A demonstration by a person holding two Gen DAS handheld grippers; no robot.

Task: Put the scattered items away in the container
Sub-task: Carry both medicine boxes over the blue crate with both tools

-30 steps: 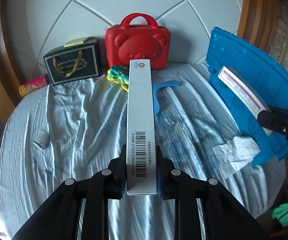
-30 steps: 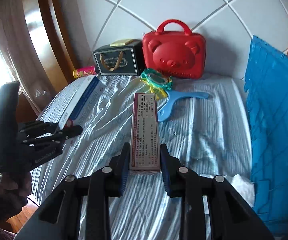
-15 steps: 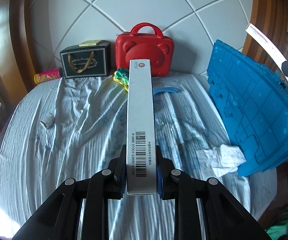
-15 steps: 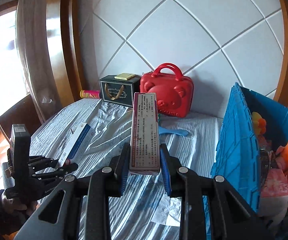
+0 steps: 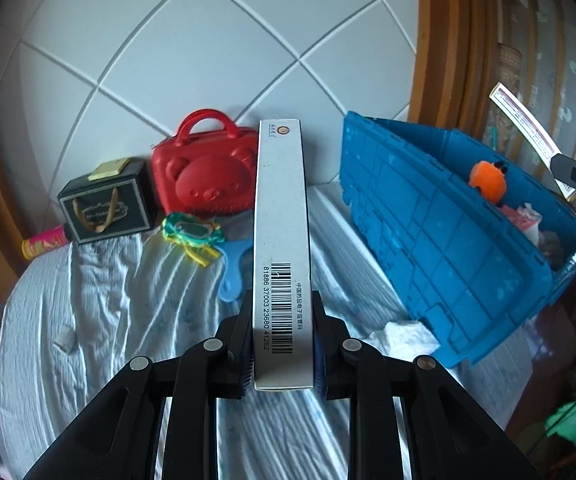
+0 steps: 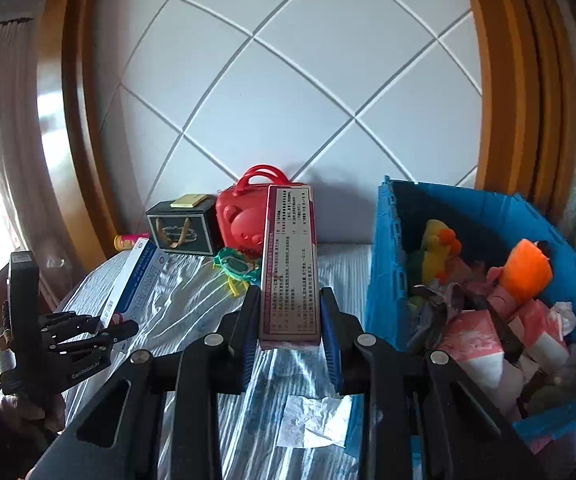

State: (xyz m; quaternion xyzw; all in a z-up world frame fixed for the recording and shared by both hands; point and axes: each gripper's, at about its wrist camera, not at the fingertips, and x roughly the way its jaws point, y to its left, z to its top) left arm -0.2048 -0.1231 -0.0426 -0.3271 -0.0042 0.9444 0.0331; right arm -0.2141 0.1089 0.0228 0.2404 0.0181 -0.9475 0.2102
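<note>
- We see the blue crate (image 6: 384, 264) standing on the striped bedsheet (image 5: 99, 304) at the right side of the bed, already holding an orange plush toy (image 6: 526, 270), a yellow plush toy (image 6: 434, 252) and pink-and-white packets (image 6: 476, 340).
- Against the quilted headboard (image 5: 207, 40) stand a red bear-face case (image 5: 203, 184) and a dark gift box (image 5: 107, 206) with ribbon handles; a pink tube (image 5: 43, 242) lies just left of the box.
- Green-and-yellow swim goggles (image 5: 189, 234) and a blue hand mirror (image 5: 233, 276) lie in front of the red case, beyond our boxes.
- A crumpled tissue (image 5: 406, 336) sits touching the crate's near corner, and a small pale scrap (image 5: 65, 340) lies well to the left.
- Our left gripper (image 5: 283, 344) is clamped on a long white box (image 5: 281, 240), held in the air above the sheet.
- Its upper face carries a barcode and the digits 81886 37003 23680 41262, with a round emblem at the far end.
- Its long axis runs straight away from us towards the headboard.
- Our right gripper (image 6: 290, 324) pinches a maroon-edged box (image 6: 290, 264) covered in small print we cannot read.
- That box too points lengthwise away from us, raised beside the crate's left wall.
- "GenRobot.AI" is printed on the left gripper's body in the right wrist view.
</note>
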